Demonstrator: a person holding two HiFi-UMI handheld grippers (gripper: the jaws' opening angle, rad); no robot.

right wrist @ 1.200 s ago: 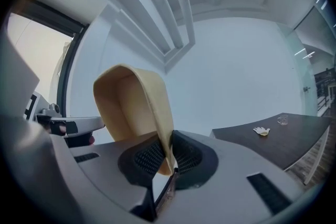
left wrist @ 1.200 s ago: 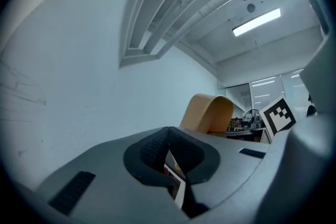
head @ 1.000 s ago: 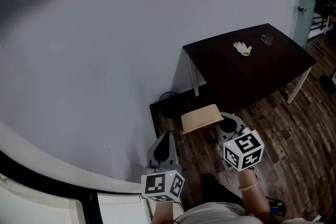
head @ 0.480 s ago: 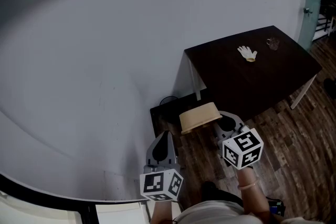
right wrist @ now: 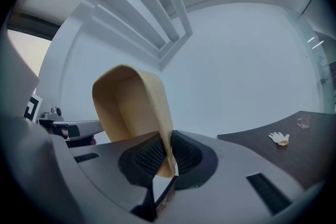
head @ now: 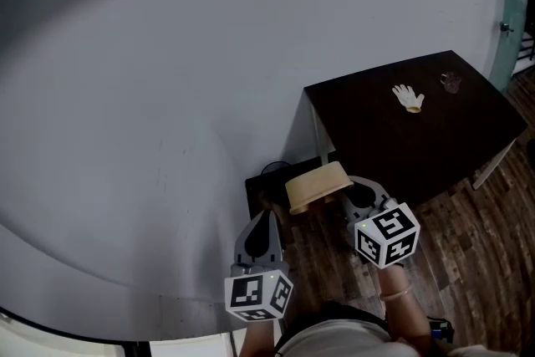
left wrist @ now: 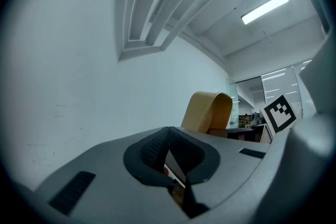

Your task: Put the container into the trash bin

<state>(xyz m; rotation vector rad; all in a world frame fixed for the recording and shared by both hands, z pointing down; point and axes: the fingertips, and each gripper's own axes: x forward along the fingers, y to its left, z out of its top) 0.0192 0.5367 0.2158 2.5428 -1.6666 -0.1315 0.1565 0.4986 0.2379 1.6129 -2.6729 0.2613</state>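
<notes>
The container is a tan, tub-shaped paper box, held out level above the wooden floor. My right gripper is shut on its rim; in the right gripper view the thin wall of the container is pinched between the pads of the right gripper. My left gripper hangs to the left of it, apart from it, shut with nothing in it. In the left gripper view the jaw tips of the left gripper meet, with the container beyond them. A low black box stands against the wall, just beyond the container.
A dark table with white legs stands against the grey wall at the right, bearing a white glove and a small glass. A cable lies by the black box. Wooden floor lies below both grippers.
Both grippers have moved forward together toward the wall, the container still held. The table has slid right and down in the head view, and the white ledge at lower left has dropped out.
</notes>
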